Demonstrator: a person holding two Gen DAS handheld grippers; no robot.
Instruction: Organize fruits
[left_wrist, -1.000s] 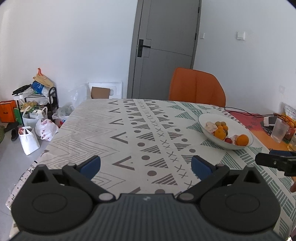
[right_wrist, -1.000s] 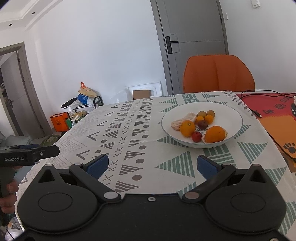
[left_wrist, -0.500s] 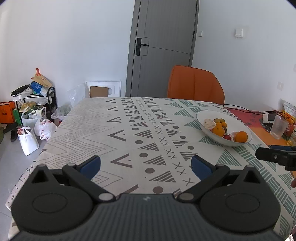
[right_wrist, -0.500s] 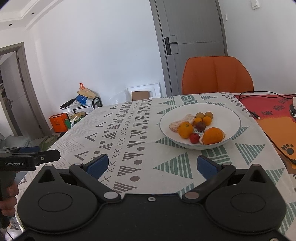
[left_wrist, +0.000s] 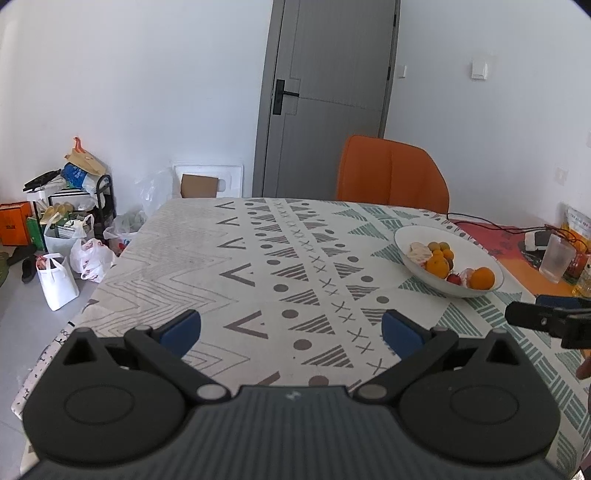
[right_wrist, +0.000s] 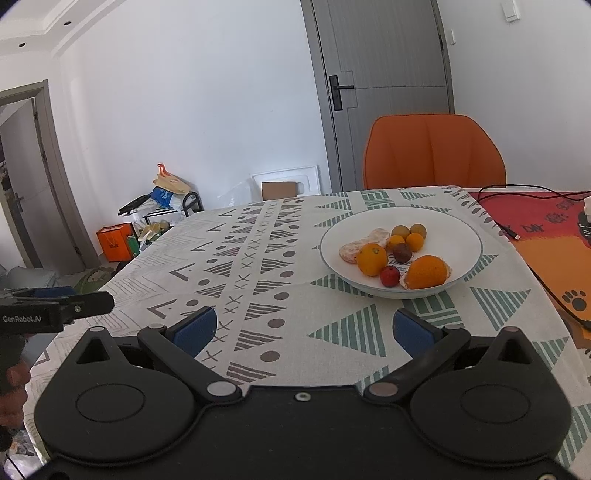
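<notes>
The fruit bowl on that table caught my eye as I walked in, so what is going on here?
A person holds a two-finger tool in each hand above the patterned table. Both the left tool and the right tool are open and hold nothing. The white bowl sits ahead of the right tool with oranges, small round fruits and a peeled piece in it. Nothing has been picked up yet, and neither tool touches the bowl.
</notes>
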